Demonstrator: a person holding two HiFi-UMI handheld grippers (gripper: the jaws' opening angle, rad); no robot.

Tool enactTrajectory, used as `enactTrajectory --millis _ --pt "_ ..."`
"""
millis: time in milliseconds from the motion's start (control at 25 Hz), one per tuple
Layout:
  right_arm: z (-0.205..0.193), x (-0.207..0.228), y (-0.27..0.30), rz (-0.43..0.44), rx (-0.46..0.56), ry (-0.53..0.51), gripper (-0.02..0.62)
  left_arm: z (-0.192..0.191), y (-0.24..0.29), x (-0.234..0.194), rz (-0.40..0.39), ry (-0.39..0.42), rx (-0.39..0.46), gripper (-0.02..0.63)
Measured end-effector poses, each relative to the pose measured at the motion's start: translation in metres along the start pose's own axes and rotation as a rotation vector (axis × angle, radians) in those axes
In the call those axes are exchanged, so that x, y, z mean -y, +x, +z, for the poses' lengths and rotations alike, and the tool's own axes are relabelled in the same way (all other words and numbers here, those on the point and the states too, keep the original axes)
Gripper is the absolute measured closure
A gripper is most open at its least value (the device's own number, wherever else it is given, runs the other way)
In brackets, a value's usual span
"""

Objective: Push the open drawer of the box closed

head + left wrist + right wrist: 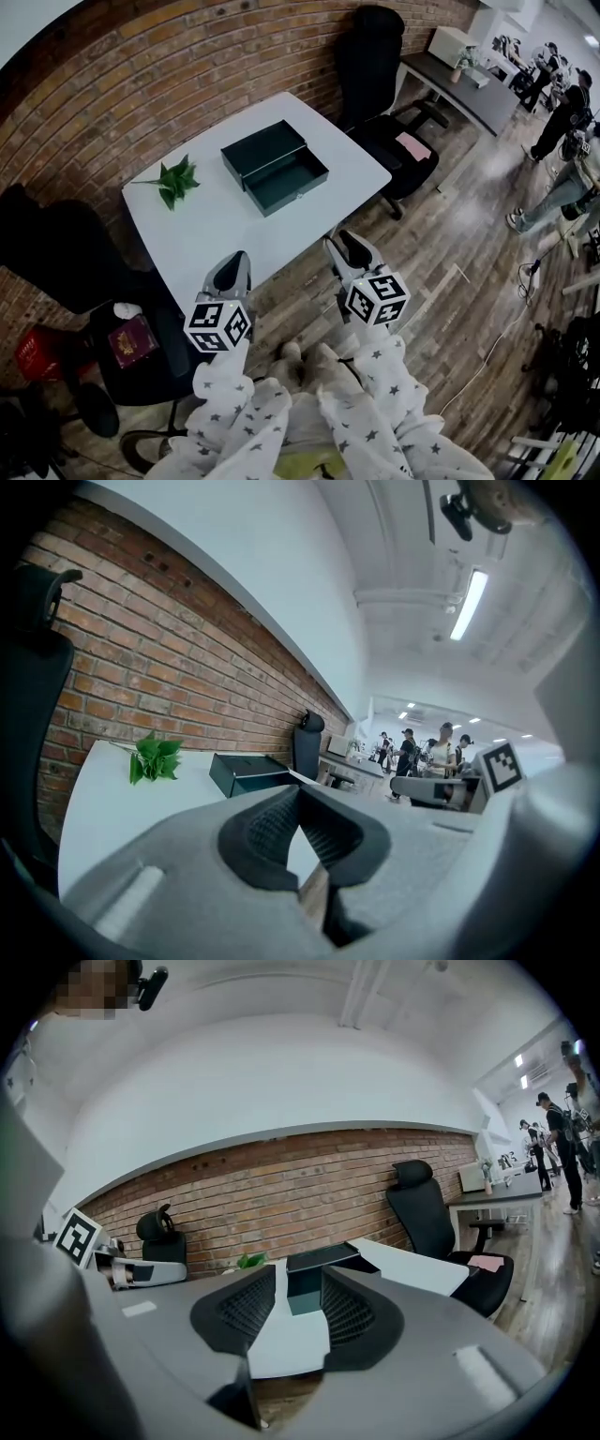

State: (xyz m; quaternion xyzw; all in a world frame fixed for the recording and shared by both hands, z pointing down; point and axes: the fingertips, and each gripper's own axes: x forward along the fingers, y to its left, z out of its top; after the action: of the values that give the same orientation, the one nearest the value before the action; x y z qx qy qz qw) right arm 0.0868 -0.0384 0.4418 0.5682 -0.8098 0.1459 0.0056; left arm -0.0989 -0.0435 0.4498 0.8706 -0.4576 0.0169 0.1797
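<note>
Head view: the dark green rectangular box (263,148) sits upper centre on the white table (187,234), with its drawer (289,181) pulled open toward the lower right. The left gripper (238,261) and right gripper (341,246) hover at the near table edge, each carrying a black-and-white marker cube (218,324).

Left gripper view: the left gripper (300,794) has its pad tips touching and nothing held. The box (248,772) lies beyond, right of a green leafy sprig (155,758).

Right gripper view: the right gripper (298,1283) has its jaws wide apart and empty — the drawer (304,1299) shows through the gap.
</note>
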Motion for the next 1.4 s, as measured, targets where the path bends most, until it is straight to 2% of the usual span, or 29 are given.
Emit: enactTrajectory --millis 320,880,1240,1400 --pt "-0.012 0.011 0.046 0.012 -0.065 0.006 0.447 -0.012 0.02 -0.021 0.039 -0.058 -0.041 0.604" --pt "-0.05 0.062 0.144 0.082 -0.209 0.051 0.448 -0.039 0.09 -0.071 0.184 -0.166 -0.111 0.604" --pt "-0.086 0.086 0.186 0.142 -0.338 0.074 0.451 -0.062 0.129 -0.082 0.247 -0.211 -0.177 0.604" --pt "-0.1 0.088 0.197 0.164 -0.394 0.073 0.456 -0.069 0.136 -0.088 0.278 -0.203 -0.205 0.604"
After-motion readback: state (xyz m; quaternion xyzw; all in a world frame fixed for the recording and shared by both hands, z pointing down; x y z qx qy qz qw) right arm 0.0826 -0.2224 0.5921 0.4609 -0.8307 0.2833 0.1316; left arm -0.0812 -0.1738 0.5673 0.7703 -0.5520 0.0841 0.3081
